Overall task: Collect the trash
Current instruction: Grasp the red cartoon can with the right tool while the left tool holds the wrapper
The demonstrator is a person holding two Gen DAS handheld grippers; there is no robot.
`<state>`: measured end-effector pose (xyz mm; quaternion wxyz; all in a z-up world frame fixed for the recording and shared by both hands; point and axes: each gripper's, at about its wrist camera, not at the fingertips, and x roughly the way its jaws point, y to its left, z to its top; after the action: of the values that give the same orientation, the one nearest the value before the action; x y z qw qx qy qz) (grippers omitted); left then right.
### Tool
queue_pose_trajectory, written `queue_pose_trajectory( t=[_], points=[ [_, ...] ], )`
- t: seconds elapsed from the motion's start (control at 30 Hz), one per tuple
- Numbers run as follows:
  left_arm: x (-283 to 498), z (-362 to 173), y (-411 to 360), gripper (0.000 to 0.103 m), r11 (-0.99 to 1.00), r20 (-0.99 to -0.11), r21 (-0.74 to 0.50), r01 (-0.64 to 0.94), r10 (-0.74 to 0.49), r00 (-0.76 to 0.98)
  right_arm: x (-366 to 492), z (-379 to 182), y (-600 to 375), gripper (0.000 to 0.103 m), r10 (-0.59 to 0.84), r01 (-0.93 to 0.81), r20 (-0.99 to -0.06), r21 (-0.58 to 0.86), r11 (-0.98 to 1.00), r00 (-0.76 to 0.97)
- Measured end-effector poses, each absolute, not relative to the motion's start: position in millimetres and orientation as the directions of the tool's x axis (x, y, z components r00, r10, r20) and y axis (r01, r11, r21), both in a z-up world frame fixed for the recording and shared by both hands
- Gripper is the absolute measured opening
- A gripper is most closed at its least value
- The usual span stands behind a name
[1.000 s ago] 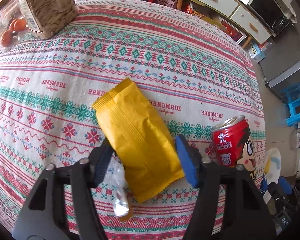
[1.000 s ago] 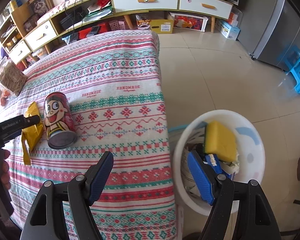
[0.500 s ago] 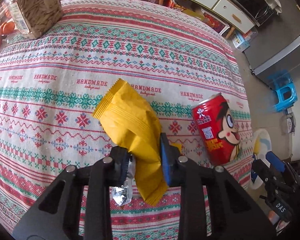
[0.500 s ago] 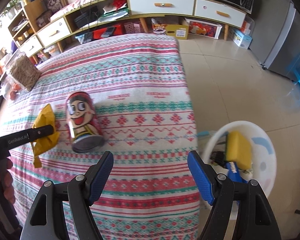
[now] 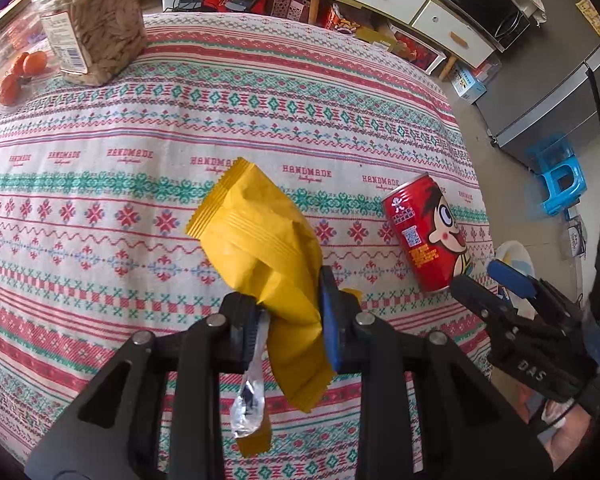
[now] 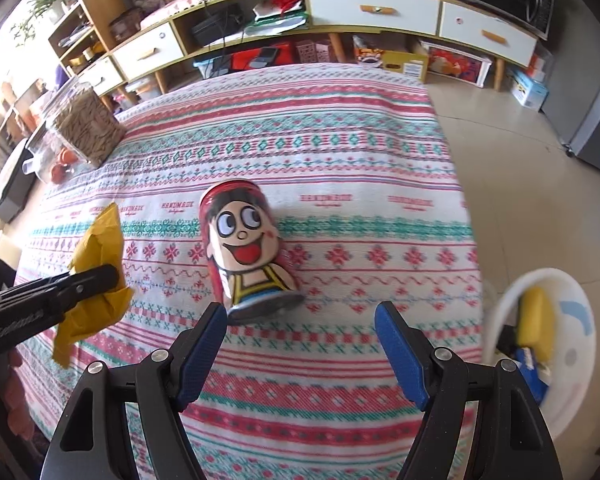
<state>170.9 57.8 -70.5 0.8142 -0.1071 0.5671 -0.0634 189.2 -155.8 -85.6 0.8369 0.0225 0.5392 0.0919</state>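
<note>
My left gripper (image 5: pixel 290 312) is shut on a yellow snack wrapper (image 5: pixel 260 240), crumpled between the blue pads and lifted a little off the patterned tablecloth; a clear plastic scrap (image 5: pixel 250 400) hangs beside it. The wrapper also shows at the left of the right wrist view (image 6: pixel 96 264). A red cartoon can (image 6: pixel 244 252) lies on its side on the cloth, just beyond my right gripper (image 6: pixel 300 352), which is open and empty. The can also shows in the left wrist view (image 5: pixel 426 236). A white trash bin (image 6: pixel 572 320) holding trash stands on the floor to the right.
A jar of seeds (image 5: pixel 92 24) and a clear container of oranges (image 5: pixel 16 68) stand at the table's far left. The table's right edge (image 6: pixel 460 200) drops to tiled floor. A blue stool (image 5: pixel 560 180), a fridge and a low cabinet stand beyond.
My left gripper closed on the yellow wrapper and lifted it, crumpling it. My right gripper swung left from over the bin toward the can, staying open.
</note>
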Motion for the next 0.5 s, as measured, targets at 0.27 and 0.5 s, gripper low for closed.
queue_pose_trajectory(
  t=[0.27, 0.5],
  points=[
    [153.7, -68.6, 77.2, 0.029, 0.965, -0.909, -0.262, -0.035, -0.234, 0.346, 202.3, -98.3, -143.7, 0.076, 0.235, -0.137, -0.89, 0.197, 0.971, 0.391],
    [146.3, -64.7, 82.9, 0.029, 0.961, -0.906, -0.271, -0.053, -0.236, 0.351, 200.7, -95.0, -140.5, 0.057, 0.298, -0.169, -0.874, 0.251, 0.953, 0.383]
  ],
)
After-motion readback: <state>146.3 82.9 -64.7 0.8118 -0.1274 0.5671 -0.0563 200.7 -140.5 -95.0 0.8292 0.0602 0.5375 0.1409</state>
